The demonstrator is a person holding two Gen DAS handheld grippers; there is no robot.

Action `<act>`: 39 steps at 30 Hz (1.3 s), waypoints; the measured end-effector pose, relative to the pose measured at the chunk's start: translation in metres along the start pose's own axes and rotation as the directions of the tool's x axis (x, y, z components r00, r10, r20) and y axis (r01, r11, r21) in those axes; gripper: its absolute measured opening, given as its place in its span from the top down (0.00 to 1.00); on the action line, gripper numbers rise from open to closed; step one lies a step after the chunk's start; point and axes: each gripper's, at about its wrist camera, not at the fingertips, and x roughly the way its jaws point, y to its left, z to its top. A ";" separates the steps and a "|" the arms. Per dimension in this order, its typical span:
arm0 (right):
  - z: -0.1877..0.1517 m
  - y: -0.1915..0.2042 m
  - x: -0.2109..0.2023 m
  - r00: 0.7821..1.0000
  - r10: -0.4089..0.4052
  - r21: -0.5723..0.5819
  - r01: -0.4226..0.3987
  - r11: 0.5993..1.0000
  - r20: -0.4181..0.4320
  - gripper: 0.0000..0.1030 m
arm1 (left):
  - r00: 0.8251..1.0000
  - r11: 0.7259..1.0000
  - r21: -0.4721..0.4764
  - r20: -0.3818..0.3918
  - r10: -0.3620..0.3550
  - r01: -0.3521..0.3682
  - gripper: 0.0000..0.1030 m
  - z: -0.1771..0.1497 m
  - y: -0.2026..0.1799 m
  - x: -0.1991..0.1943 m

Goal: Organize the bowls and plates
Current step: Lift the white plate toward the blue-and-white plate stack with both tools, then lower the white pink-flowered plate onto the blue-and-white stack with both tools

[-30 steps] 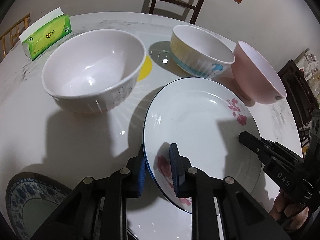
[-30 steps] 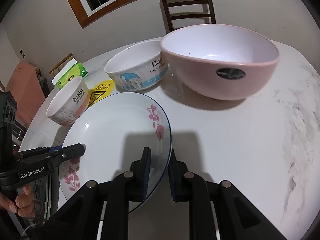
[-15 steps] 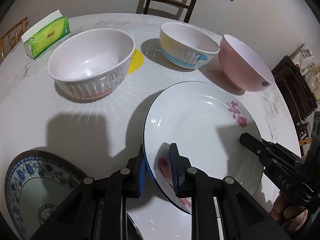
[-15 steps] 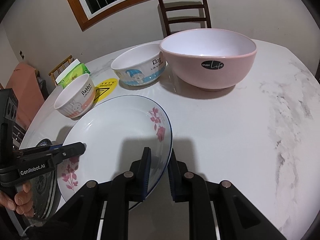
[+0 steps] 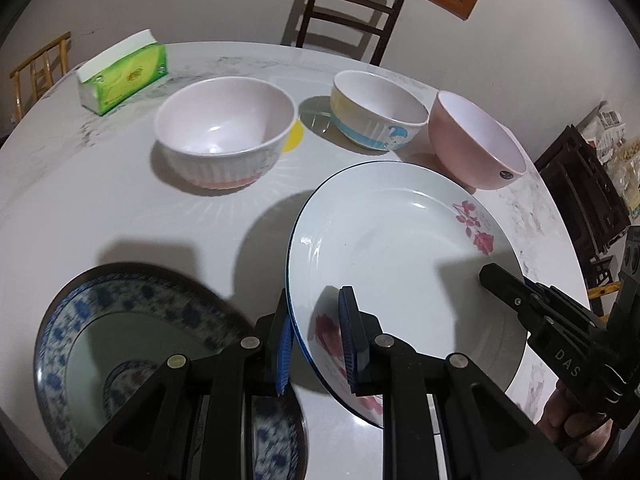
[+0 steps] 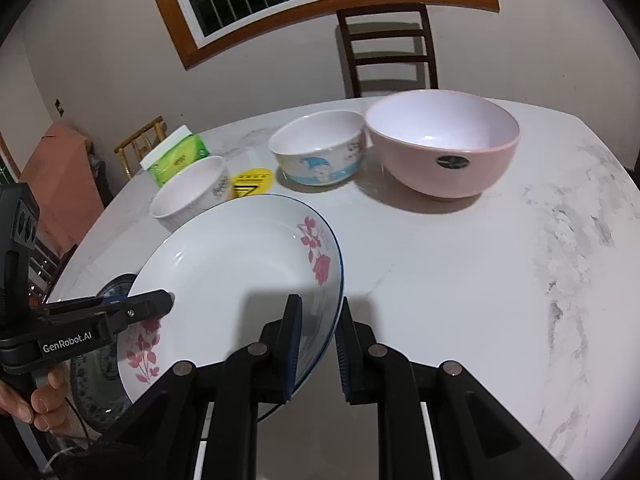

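Observation:
A white plate with red flowers and a blue rim (image 5: 392,248) (image 6: 240,268) hangs above the table, held at both sides. My left gripper (image 5: 316,336) is shut on its left rim. My right gripper (image 6: 318,344) is shut on its right rim. A blue-and-white patterned plate (image 5: 120,320) lies on the table below and to the left; its edge shows in the right wrist view (image 6: 116,284). Three bowls stand behind: a white ribbed bowl (image 5: 224,140) (image 6: 192,196), a cartoon bowl (image 5: 376,124) (image 6: 320,152) and a pink bowl (image 5: 476,148) (image 6: 444,144).
A green tissue pack (image 5: 120,72) (image 6: 176,158) lies at the far left of the round marble table (image 5: 80,200). A yellow sticker (image 6: 253,181) is on the table between the bowls. A wooden chair (image 6: 388,48) stands behind the table.
Both grippers have lifted and drawn the flowered plate back toward me, away from the bowls. More of the blue-and-white plate has come into view below it.

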 end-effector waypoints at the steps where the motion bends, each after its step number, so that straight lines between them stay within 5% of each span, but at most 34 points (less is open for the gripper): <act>1: -0.001 0.003 -0.002 1.000 0.004 -0.005 -0.004 1.000 0.002 0.84 | 1.000 1.000 -0.004 0.004 0.003 -0.003 0.83 -0.002 0.003 -0.004; 22: -0.019 0.108 -0.008 0.992 0.127 -0.124 -0.128 0.984 -0.014 0.84 | 0.995 0.990 -0.124 0.064 0.079 -0.071 0.83 -0.047 0.091 -0.081; 39: -0.044 0.153 0.017 0.984 0.146 -0.171 -0.162 0.972 -0.106 0.84 | 0.992 0.972 -0.203 0.030 0.124 -0.116 0.83 -0.074 0.141 -0.086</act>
